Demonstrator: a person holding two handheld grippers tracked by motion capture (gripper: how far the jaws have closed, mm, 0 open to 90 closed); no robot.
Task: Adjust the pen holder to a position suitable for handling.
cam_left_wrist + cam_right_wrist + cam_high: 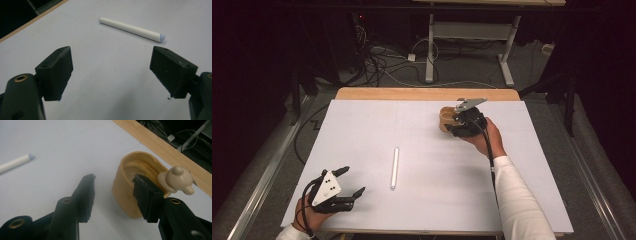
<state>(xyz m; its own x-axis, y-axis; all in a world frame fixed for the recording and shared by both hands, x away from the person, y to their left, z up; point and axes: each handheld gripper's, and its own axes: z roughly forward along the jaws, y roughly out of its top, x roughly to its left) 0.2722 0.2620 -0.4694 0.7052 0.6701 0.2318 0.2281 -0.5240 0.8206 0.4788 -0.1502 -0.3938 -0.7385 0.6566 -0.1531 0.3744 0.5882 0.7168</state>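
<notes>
Both spread: right hand-held gripper [113, 185] straddles the half-hidden cup [130, 192] wall, left hand-held gripper [111, 72] empty.

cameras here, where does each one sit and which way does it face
High view: above the person's side, facing forward and down on the table; both hands show.
Left gripper view: rides the left gripper, facing the white stick.
Right gripper view: rides the right gripper, one jaw inside the tan cup.
All share the stick.
</notes>
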